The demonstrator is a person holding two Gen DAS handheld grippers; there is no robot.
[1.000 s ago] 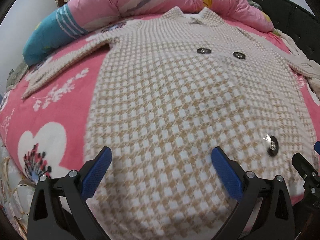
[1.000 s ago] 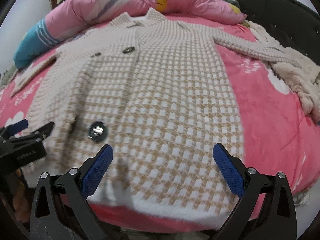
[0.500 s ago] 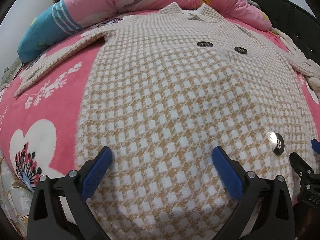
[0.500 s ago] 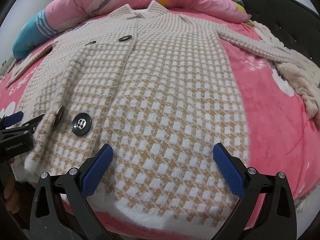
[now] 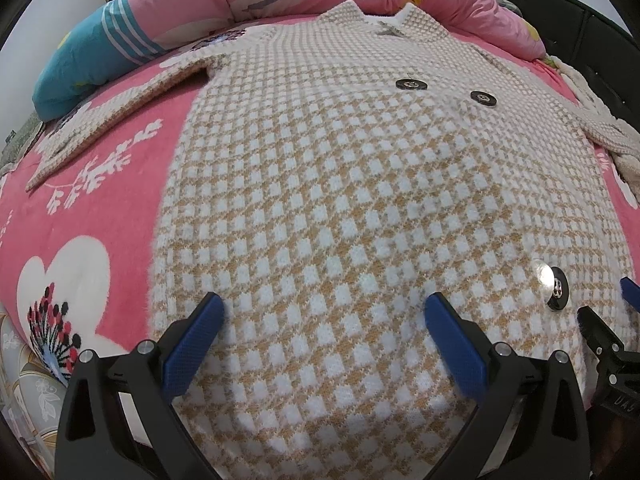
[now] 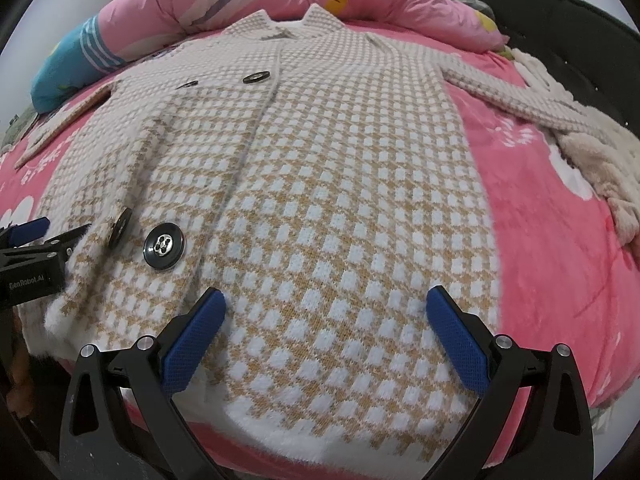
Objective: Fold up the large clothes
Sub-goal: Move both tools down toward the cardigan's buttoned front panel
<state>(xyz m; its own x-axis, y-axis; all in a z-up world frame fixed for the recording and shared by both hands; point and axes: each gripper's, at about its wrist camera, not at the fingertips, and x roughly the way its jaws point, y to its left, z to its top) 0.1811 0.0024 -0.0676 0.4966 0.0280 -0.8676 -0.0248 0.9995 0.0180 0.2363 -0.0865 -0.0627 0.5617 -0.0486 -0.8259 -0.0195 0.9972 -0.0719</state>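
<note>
Jaws: both pairs stood wide apart and held nothing; the blue pads of each hung over the near end of the coat.
Left gripper (image 5: pixel 322 334): it hovered low over the coat's left half, just inside the left edge near the hem; whether the pads touched the knit I could not tell.
Coat (image 5: pixel 360 200): the big tan-and-white checked coat lay flat, front up, on the pink bedspread (image 5: pixel 100 184), collar toward the far pillows, both sleeves spread outward, hem at the near edge of the bed.
Buttons: a large black button (image 6: pixel 164 246) sat near the hem between the two grippers, and a pair sat higher up on the chest.
Right gripper (image 6: pixel 326 332): it hung over the right half, close to the white fuzzy hem, with the other gripper's tip showing at the far left of its view.
Just changed: over the last second both grippers had closed in on the hem; the coat filled more of each view and the large button loomed bigger and nearer.
Unchanged: the coat itself had not shifted, no fold had been started, and the pads had kept the same spread.
Meaning: I took it for the approach to the first grip, likely on the hem, with the folding all still ahead.
</note>
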